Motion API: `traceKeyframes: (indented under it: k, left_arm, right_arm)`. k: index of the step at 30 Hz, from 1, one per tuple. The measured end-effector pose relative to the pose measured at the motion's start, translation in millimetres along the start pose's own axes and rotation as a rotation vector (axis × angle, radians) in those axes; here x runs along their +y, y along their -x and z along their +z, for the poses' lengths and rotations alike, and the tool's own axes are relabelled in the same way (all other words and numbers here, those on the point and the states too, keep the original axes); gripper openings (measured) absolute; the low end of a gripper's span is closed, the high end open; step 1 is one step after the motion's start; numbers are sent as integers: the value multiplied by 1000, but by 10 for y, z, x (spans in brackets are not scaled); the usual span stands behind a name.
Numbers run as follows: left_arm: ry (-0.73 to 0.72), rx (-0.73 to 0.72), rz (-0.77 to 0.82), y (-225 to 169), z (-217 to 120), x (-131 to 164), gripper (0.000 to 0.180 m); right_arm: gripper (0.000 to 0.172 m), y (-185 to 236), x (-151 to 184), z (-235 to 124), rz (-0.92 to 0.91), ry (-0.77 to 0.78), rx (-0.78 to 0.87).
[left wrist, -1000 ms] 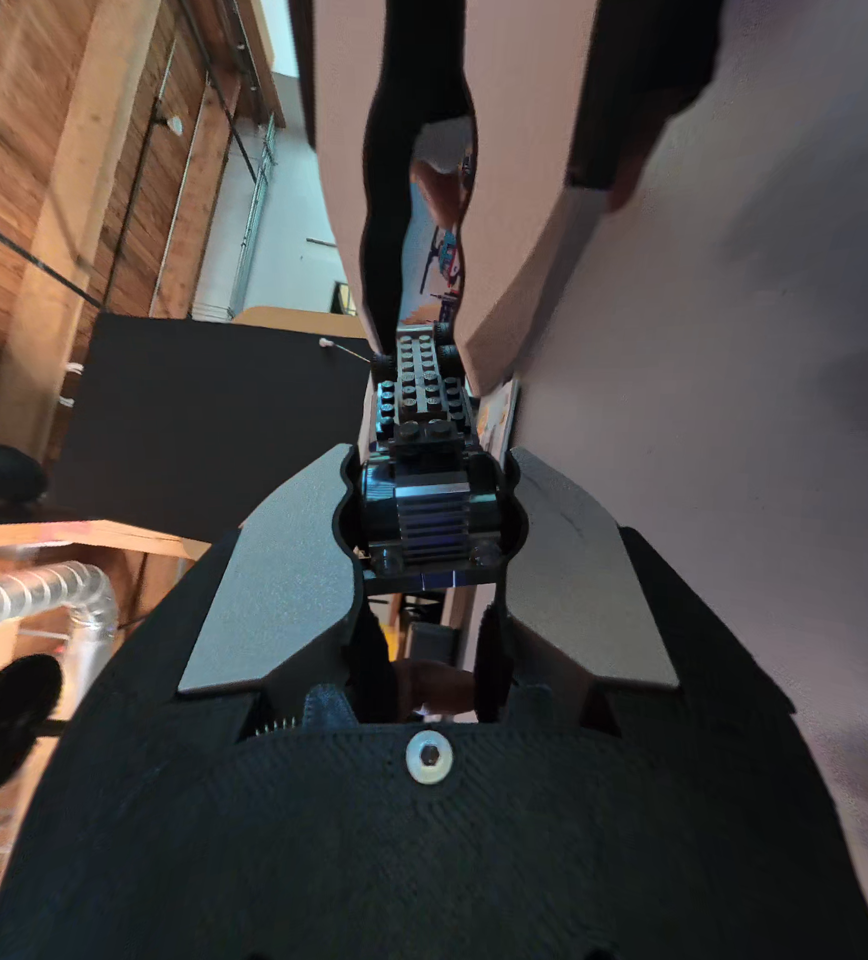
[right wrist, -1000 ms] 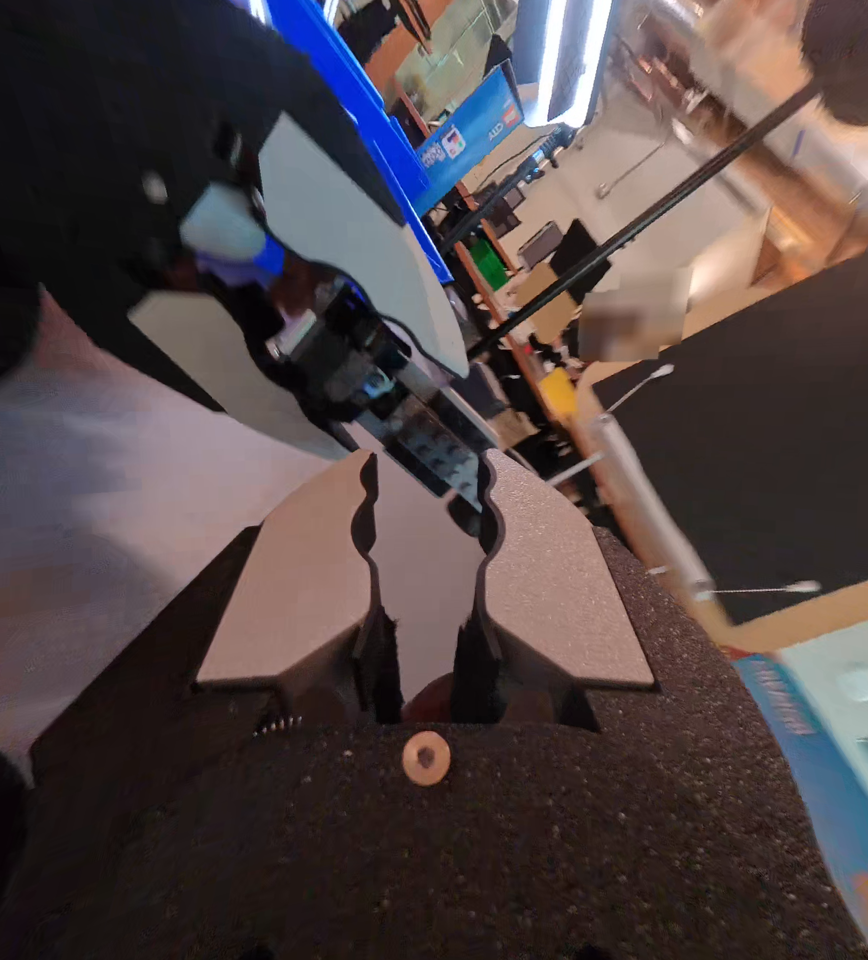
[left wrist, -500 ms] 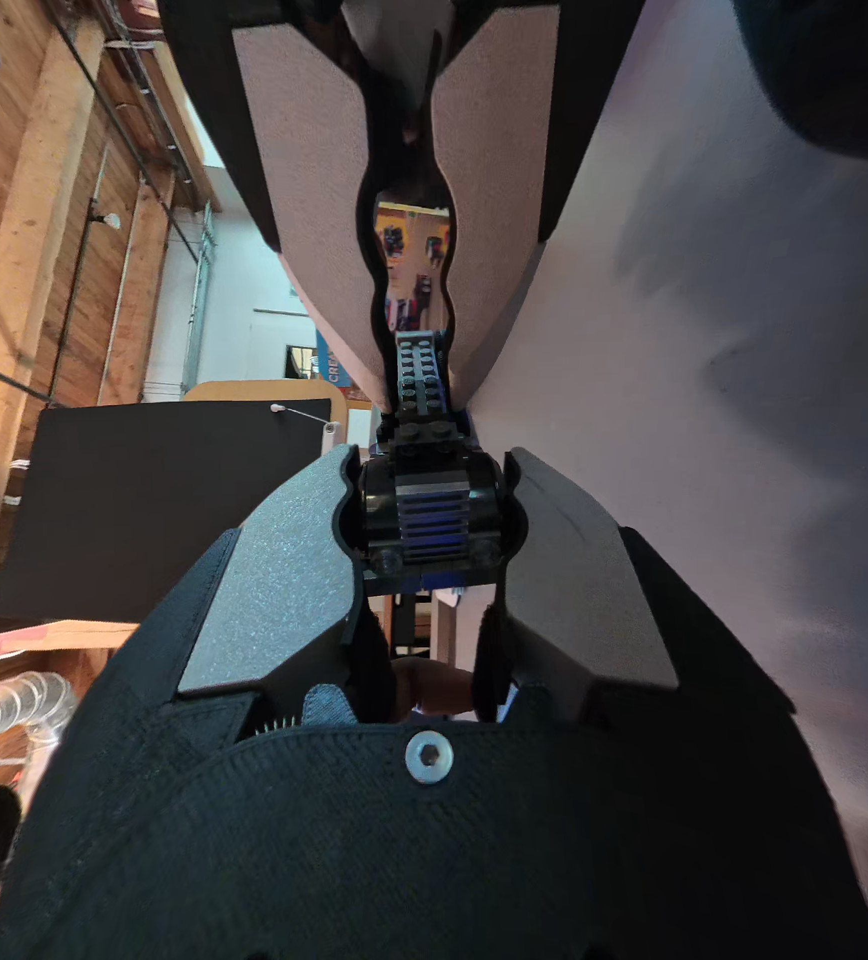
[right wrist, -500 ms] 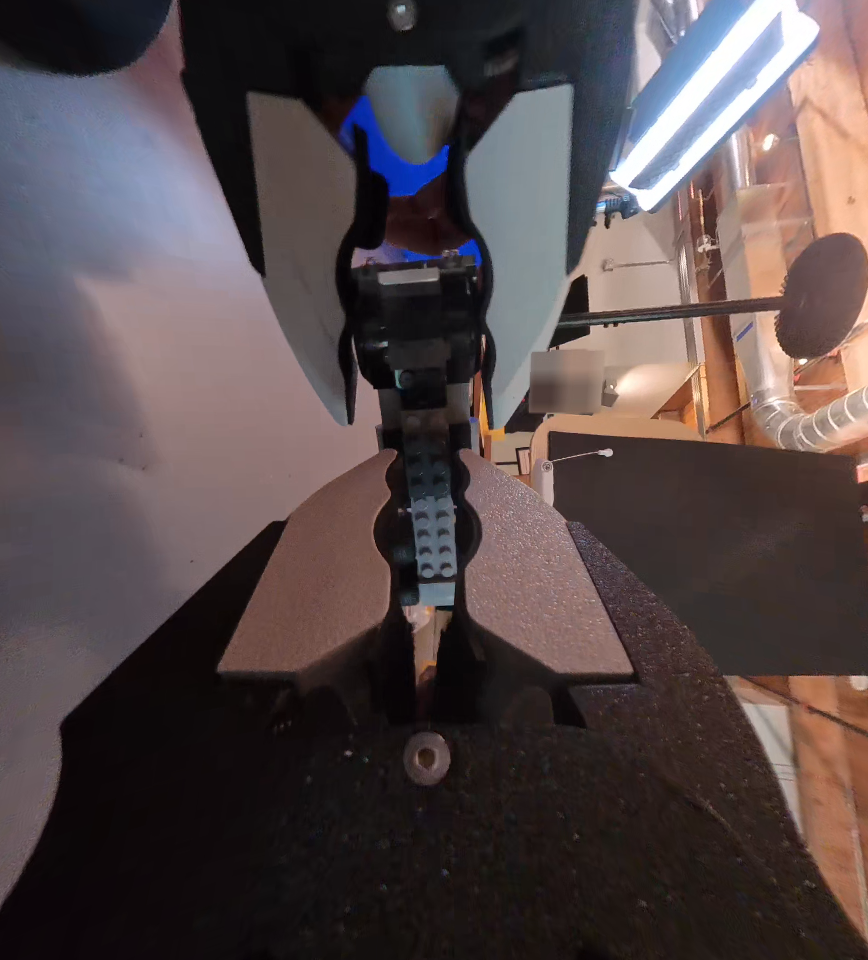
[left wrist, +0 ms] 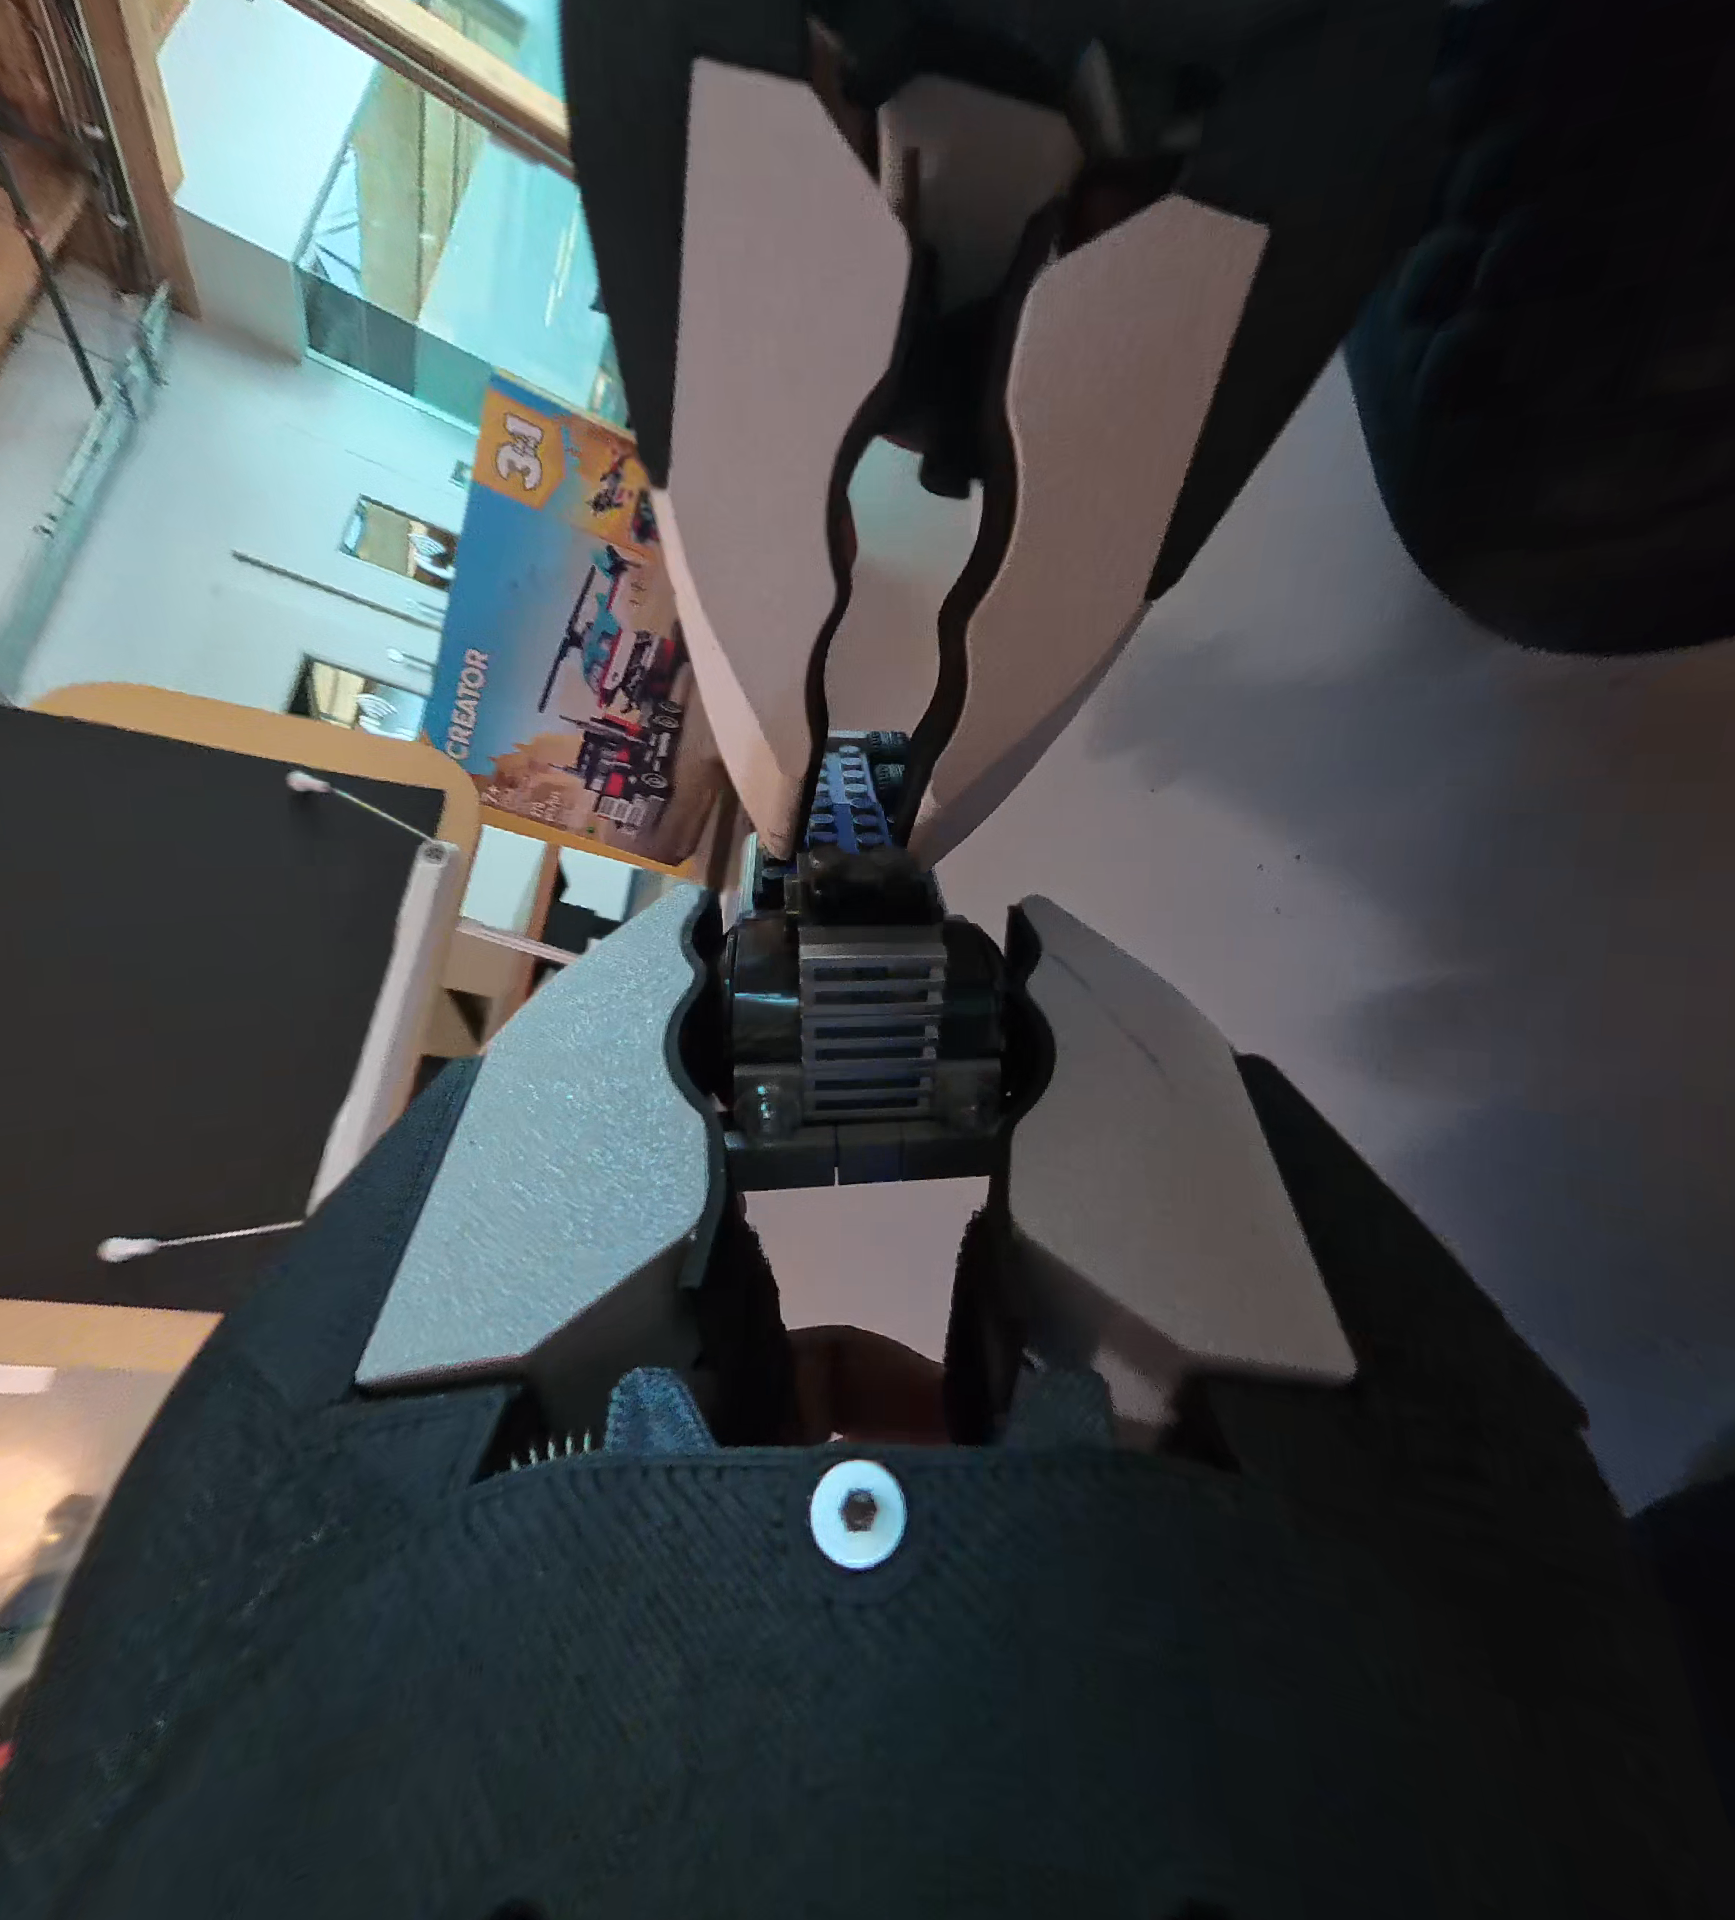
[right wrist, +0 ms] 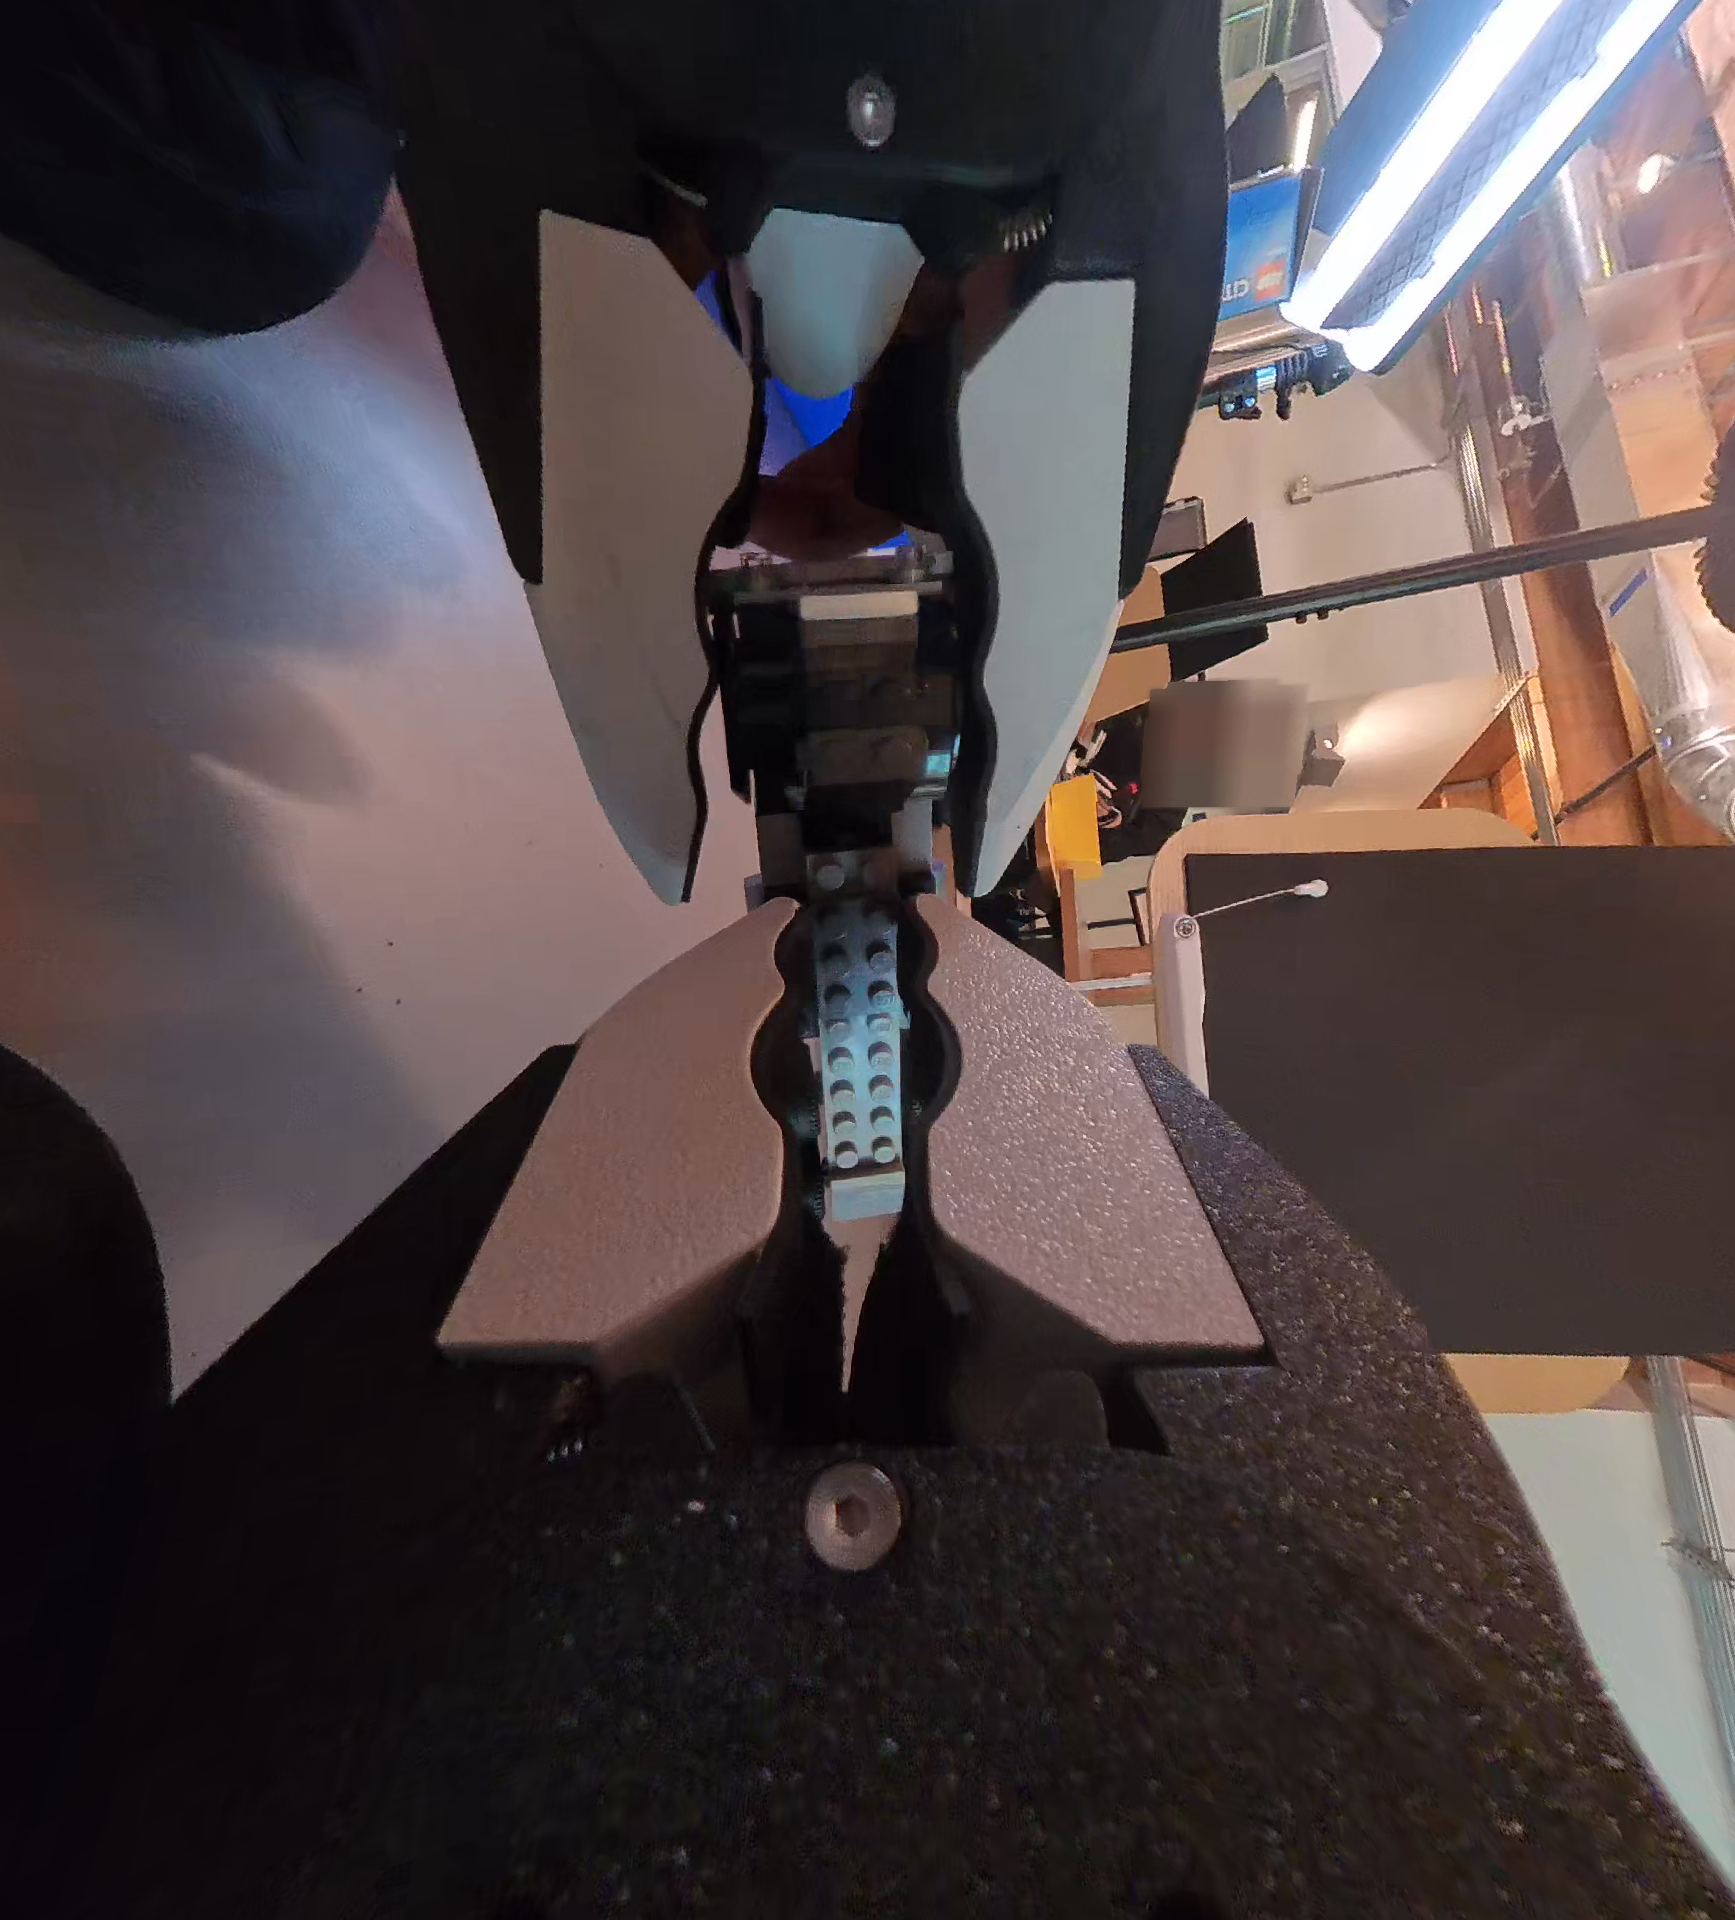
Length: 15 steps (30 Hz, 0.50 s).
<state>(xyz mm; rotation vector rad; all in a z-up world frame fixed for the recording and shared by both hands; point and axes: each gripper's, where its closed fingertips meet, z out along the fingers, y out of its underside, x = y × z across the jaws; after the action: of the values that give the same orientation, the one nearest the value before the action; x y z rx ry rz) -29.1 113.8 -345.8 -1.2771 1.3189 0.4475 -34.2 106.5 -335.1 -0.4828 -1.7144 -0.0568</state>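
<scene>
Two grippers clamp one brick-built truck model from opposite ends, mid-frame.
The left gripper (left wrist: 863, 1023) pinches the model's (left wrist: 868, 1023) black grille end; only its view shows a toy box (left wrist: 572, 665) upper left. The right gripper (right wrist: 852, 1039) squeezes the studded grey tail (right wrist: 861, 1049); only its view shows a ceiling light (right wrist: 1465, 166) upper right.

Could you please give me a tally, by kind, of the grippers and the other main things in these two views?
Grippers: 2, left gripper and right gripper, each shut on one end of the toy truck
Toy brick truck: 1
Toy box: 1
Black boards: 1
Ceiling lights: 1
Total: 6
</scene>
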Motion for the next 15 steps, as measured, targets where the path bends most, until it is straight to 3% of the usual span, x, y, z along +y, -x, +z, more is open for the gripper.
traceKeyframes:
  k: [7, 15]
  left_arm:
    - [-83, 78, -350, 59, -30, -2, 52]
    - [-121, 134, -440, -7, 0, 30, 52]
  right_arm:
    - [2, -55, -42, -33, 63, -48, 12]
    - [14, -139, 50, -150, 604, -286, -129]
